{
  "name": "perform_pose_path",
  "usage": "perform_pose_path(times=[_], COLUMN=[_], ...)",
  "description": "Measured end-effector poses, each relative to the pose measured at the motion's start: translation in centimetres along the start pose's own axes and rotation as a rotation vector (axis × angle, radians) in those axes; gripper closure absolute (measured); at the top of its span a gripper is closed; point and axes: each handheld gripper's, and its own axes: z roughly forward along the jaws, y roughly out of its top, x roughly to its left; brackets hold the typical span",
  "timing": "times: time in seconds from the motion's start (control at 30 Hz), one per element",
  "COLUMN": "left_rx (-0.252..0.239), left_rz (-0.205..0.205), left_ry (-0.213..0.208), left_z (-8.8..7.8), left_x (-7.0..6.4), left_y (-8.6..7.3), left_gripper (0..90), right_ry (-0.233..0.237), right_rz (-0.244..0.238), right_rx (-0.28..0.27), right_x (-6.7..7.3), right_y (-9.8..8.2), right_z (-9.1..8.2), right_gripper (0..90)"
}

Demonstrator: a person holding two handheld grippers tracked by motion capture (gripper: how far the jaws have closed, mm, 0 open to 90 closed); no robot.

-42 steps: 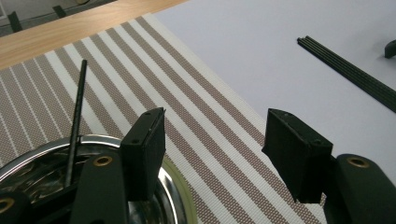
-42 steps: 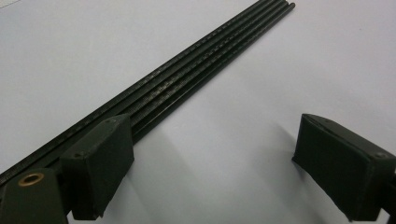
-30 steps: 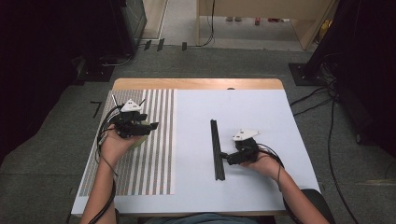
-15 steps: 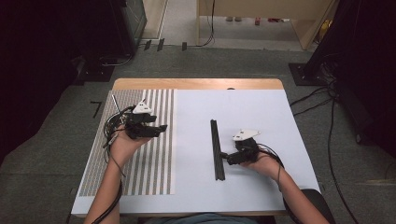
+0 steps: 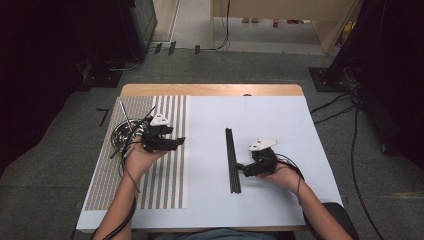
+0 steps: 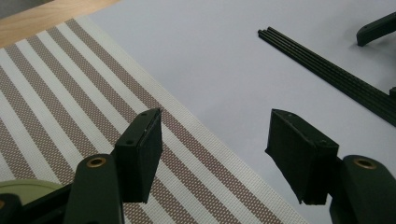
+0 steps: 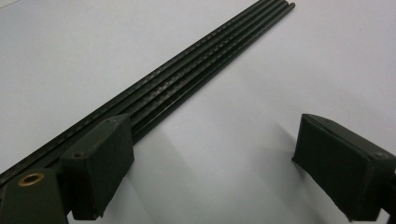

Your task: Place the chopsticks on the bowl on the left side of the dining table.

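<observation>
The right gripper (image 5: 241, 169), jaws apart and empty, rests just beside the bundle of thin black carbon rods (image 5: 231, 160), whose long axis runs away from the person, while the left gripper (image 5: 176, 142), also released, hovers farther off over the striped woven placemat (image 5: 165, 190).

Left gripper (image 5: 175, 142) — black body, white three-cornered plate on top, thin black cable trailing back along the bare forearm. Right gripper (image 5: 239, 168) — same build, cable looped at the wrist. Jaws: flat black rectangular pads (image 6: 140, 161), small screw holes, brass-coloured pivot pins at the base. No sleeves visible.
</observation>
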Motion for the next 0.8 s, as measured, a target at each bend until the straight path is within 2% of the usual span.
perform_pose_path(times=[0.07,0.37,0.8], left_rx=[-0.006,0.011,0.037], left_rz=[-0.008,0.023,0.044], left_ry=[-0.02,-0.034,-0.038], left_z=[0.2,1.2,2.2], left_x=[-0.4,-1.6,-2.4], left_y=[0.1,0.3,0.2], left_gripper=[34.9,34.8,32.1], right_ry=[0.0,0.001,0.001], right_rz=[0.001,0.0,0.001], right_rx=[0.0,0.0,0.0], right_x=[0.0,0.0,0.0], right_y=[0.0,0.0,0.0], right_z=[0.0,0.0,0.0], right_gripper=[11.4,11.4,11.4])
